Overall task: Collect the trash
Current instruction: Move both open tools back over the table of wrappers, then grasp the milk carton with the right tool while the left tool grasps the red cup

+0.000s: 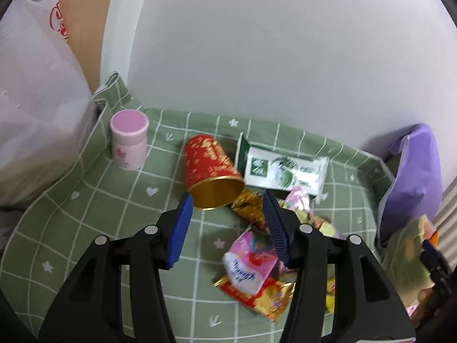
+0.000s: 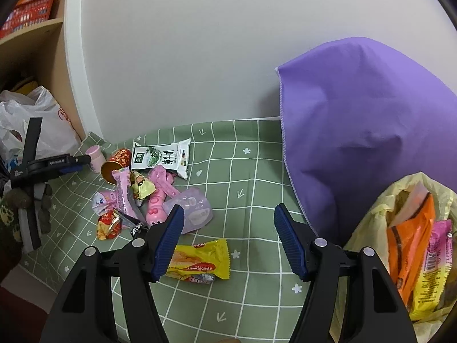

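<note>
A green checked tablecloth covered the table against a white wall. At its right edge stood a pale yellow plastic trash bag, its mouth open, already holding an orange snack packet and a pink-and-yellow wrapper, so some collecting looked done.

Much remained. A red-and-gold paper cup lay on its side beside a white-and-green milk pouch. Near them lay a heap of crumpled gold, pink and red wrappers, a pink plastic toy and a clear lilac plastic cup on its side. A yellow biscuit wrapper lay apart, nearer the bag.

The left gripper hovered over the heap just below the fallen cup, its blue pads apart and empty. The right gripper hung above bare cloth beside the yellow wrapper, jaws wide and empty.

A pink-lidded white jar stood upright at the far left; a purple cloth was draped behind the bag.
</note>
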